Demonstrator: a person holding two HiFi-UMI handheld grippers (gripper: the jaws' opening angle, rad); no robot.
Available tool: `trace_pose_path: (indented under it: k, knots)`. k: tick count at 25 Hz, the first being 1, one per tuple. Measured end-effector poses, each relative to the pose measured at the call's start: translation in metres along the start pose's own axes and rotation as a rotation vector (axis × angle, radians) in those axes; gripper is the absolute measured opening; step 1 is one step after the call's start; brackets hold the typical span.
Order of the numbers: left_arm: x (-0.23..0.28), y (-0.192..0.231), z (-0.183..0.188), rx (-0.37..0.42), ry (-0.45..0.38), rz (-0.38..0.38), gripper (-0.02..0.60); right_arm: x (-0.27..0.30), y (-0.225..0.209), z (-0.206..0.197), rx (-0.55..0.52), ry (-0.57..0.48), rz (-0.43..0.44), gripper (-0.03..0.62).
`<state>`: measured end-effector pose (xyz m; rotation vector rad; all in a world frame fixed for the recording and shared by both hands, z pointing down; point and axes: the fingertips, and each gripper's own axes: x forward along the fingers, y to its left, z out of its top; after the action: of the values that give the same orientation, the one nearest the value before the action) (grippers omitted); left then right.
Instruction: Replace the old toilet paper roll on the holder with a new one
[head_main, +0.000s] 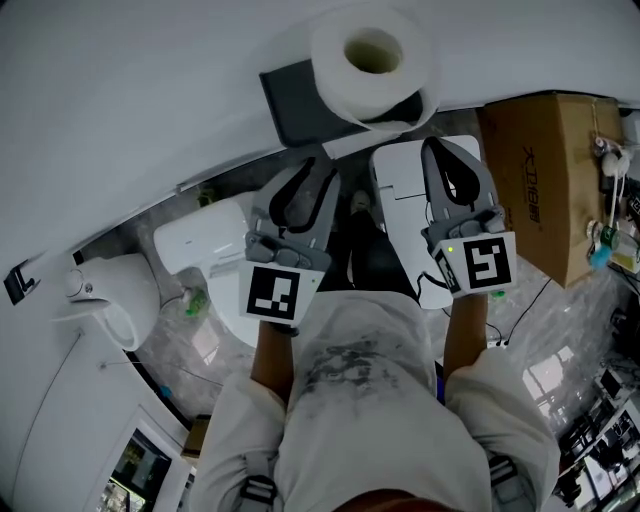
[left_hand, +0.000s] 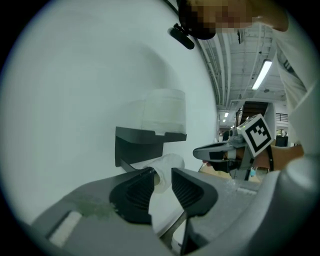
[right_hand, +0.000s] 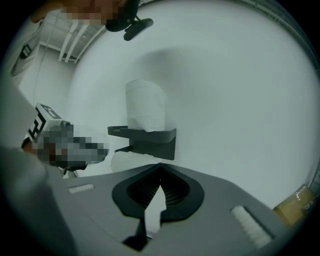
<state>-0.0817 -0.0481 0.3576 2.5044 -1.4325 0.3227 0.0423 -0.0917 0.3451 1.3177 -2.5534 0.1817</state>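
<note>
Now full TP roll (head_main: 372, 55) stands upright atop wall holder (head_main: 290, 100); thin roll (left_hand: 174, 161) hangs just under it. L tool (left_hand: 162, 173) jaws partly apart, gripping nothing, thin roll showing in gap. R tool (right_hand: 160, 167) closed tight, empty.

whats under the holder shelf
A small roll lies sideways just below the shelf. The bar carrying it is mostly covered by the paper. In the head view, the big roll standing on the shelf hides nearly all of the small one.
</note>
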Motion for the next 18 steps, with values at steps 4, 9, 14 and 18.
trace_pose_path:
  k: [4,9,14,18]
  knots:
    - [0.009,0.001,-0.009,0.0,0.013,0.002,0.113,0.01,-0.002,-0.007,-0.002,0.01,0.008,0.002]
    - [0.018,0.002,-0.015,0.003,0.02,0.009,0.147,0.02,-0.005,-0.013,0.002,0.014,0.015,0.002]
    - [0.023,0.004,-0.021,0.002,0.022,0.007,0.167,0.03,-0.004,-0.018,0.002,0.023,0.025,0.002]
    - [0.03,0.002,-0.021,0.007,0.019,-0.001,0.169,0.035,-0.005,-0.02,0.002,0.028,0.039,0.002]
